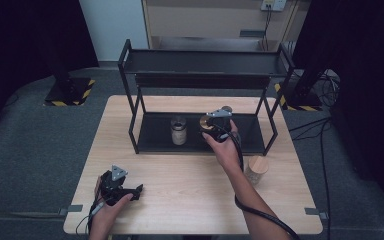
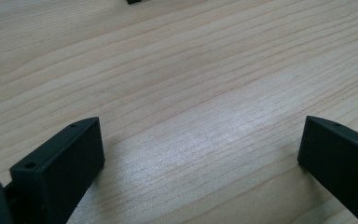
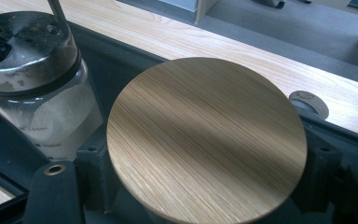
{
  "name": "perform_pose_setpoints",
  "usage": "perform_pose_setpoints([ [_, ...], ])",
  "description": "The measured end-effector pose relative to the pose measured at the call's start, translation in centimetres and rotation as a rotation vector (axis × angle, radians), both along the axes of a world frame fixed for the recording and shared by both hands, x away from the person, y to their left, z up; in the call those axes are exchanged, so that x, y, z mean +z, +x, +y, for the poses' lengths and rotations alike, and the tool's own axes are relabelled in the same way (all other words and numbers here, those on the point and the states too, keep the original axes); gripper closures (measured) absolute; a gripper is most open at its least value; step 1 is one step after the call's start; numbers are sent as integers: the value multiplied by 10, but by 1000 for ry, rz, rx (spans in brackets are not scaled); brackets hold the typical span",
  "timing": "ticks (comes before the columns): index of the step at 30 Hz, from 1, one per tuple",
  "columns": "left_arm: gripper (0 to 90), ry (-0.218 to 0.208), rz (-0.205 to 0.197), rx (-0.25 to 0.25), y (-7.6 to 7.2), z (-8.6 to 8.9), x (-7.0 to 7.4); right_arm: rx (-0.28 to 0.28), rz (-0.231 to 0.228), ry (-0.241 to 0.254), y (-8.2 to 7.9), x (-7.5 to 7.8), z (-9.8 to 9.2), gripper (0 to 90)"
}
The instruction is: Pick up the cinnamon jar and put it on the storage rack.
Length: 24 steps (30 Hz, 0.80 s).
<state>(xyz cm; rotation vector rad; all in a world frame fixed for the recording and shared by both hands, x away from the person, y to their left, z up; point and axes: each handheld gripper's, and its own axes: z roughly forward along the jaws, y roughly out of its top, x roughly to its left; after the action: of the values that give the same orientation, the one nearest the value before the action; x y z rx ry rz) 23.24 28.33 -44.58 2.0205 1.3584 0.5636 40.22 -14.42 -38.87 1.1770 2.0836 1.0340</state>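
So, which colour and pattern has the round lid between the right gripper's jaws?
The lid is light brown wood with fine straight grain lines; the right gripper view shows it best.

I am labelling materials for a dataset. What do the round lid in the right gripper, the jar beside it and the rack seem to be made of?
The round lid looks like bamboo or wood, matte, with fine straight grain lines. The jar seems clear glass, since white powder shows through, and its cap looks like dull, stained metal. The rack appears to be black-painted metal, judging by its thin bars.

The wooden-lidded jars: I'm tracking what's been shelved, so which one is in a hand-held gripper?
The wooden-lidded jar over the rack's lower shelf, clamped by the right hand-held gripper beside the metal-lidded jar. The other jar stands free on the table.
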Motion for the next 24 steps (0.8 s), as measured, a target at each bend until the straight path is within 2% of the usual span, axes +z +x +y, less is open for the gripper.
perform_pose_setpoints([
  [12,0,0,0,0,0,0,0,7,8,2,5,-6,12,256],
  [24,0,0,0,0,0,0,0,-9,28,9,11,-13,14,256],
])
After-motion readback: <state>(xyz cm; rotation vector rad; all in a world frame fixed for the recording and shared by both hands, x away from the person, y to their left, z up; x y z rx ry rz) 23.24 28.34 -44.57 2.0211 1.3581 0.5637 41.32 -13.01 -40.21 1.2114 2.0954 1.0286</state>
